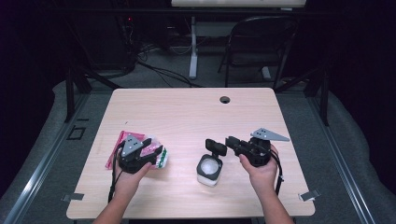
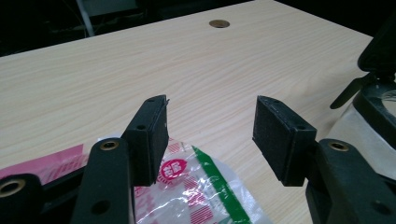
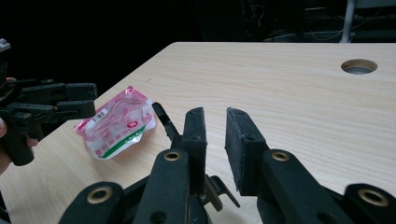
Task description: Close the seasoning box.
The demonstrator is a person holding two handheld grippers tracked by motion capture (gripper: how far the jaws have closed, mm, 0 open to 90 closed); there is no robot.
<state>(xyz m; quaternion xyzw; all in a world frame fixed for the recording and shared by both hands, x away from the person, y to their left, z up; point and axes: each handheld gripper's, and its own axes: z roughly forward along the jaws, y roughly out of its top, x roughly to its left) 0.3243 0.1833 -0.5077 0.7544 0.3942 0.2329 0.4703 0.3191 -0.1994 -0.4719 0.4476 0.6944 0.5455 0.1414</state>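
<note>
A pink and white snack packet (image 1: pixel 159 160) with a green stripe lies at the table's left front, also seen in the left gripper view (image 2: pixel 201 186) and the right gripper view (image 3: pixel 119 123). My left gripper (image 1: pixel 153 146) hovers just over it, jaws wide open with bare table between them (image 2: pixel 212 116). A white cube-shaped container (image 1: pixel 208 170) stands at centre front, its black lid (image 1: pixel 215 147) flipped up. My right gripper (image 1: pixel 229 140) sits right behind that lid. Its jaws stand a narrow gap apart with nothing between them (image 3: pixel 214 116), and the lid's edge (image 3: pixel 162 119) runs beside one jaw.
The wooden table (image 1: pixel 187 112) has a round cable hole (image 1: pixel 225 99) near its far edge. A folding chair (image 1: pixel 261 42) and a desk leg stand on the floor beyond. More pink packets (image 1: pixel 122 140) lie under my left gripper.
</note>
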